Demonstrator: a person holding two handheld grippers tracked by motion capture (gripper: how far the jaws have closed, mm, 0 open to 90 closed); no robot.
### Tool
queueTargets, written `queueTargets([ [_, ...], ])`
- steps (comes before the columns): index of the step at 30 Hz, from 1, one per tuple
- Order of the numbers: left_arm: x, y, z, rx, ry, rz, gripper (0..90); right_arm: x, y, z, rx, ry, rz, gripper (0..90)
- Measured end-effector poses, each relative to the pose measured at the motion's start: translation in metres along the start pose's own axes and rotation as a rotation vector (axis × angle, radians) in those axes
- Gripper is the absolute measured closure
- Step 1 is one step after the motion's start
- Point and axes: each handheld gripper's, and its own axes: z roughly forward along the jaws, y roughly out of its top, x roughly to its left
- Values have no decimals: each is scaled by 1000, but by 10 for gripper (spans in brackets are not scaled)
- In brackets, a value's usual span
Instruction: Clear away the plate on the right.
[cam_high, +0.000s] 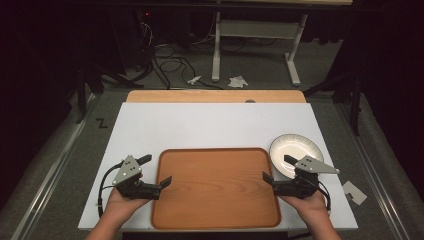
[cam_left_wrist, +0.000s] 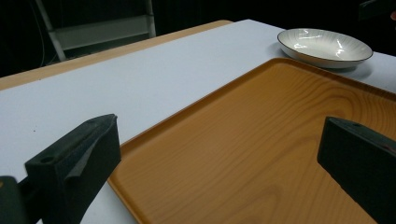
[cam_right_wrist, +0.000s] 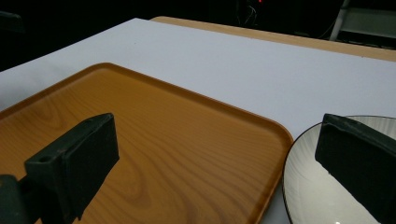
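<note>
Flanking wooden tray (cam_high: 215, 192), left gripper (cam_high: 156, 171), right gripper (cam_high: 278, 170), jaws wide open, empty

The left gripper (cam_left_wrist: 215, 158) is seen with its two black jaws spread wide, nothing held between them. Between them a wooden tray (cam_left_wrist: 261, 140) is laid on the white table (cam_left_wrist: 140, 79); a white bowl (cam_left_wrist: 324, 46) is set just beyond the tray's far corner.
</note>
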Motion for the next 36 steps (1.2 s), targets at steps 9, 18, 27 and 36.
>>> queueTargets([
  [9, 0, -1, 1, 2, -2, 0, 17, -3, 0, -2, -19, 6, 7, 0],
  [18, 2, -1, -1, -25, 0, -6, 33, -2, 1, -1, -19, 11, 6, 0],
  [27, 3, -2, -3, -67, 1, -16, 36, -4, 1, -3, -34, 12, 9, 0],
  [36, 3, -3, -2, -65, 10, -3, 36, -6, 0, -3, -33, 9, 16, 0],
])
